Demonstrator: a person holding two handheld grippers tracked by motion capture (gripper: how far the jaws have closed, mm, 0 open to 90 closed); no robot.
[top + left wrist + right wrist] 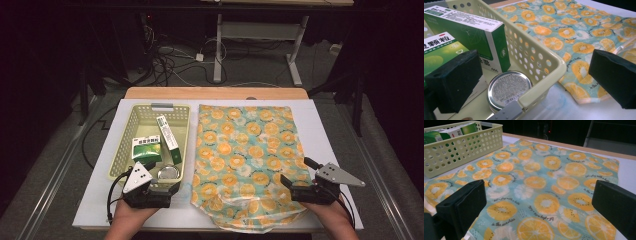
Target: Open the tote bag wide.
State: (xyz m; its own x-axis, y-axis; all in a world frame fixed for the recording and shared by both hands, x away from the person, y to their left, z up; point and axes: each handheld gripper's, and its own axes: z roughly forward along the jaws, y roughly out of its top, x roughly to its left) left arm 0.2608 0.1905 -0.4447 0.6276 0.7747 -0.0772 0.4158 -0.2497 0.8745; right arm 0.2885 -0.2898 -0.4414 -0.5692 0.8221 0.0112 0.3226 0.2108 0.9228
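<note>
On the left half of the white tabletop (pixel 320 125) I am watching a pale yellow perforated basket (pixel 186 131) that is holding a long green-and-white box (pixel 167 132) leaning on its side, a flatter green box (pixel 146 148) with white lettering beside it, and a round tin with a silver lid (pixel 169 174) lying at the near corner. My left gripper (pixel 162 189) is hovering at that near corner with its jaws spread wide, one over the basket's inside, the other outside over the table, and it is gripping nothing. Just right of the basket a teal bag printed with orange slices (pixel 245 150) is lying flat, its near edge crumpled and overhanging the table's front. My right gripper (pixel 295 186) is sitting over the bag's near right part, jaws also spread and pinching nothing. The left gripper's body is covering part of the basket's near rim in the high view, and the small print on the tin's lid is proving too fine for me to read. Beyond the table's wooden far edge (pixel 215 93) the room is showing dark, with tangled cables (pixel 170 62) on a grey floor and the white legs of another desk (pixel 218 47).
</note>
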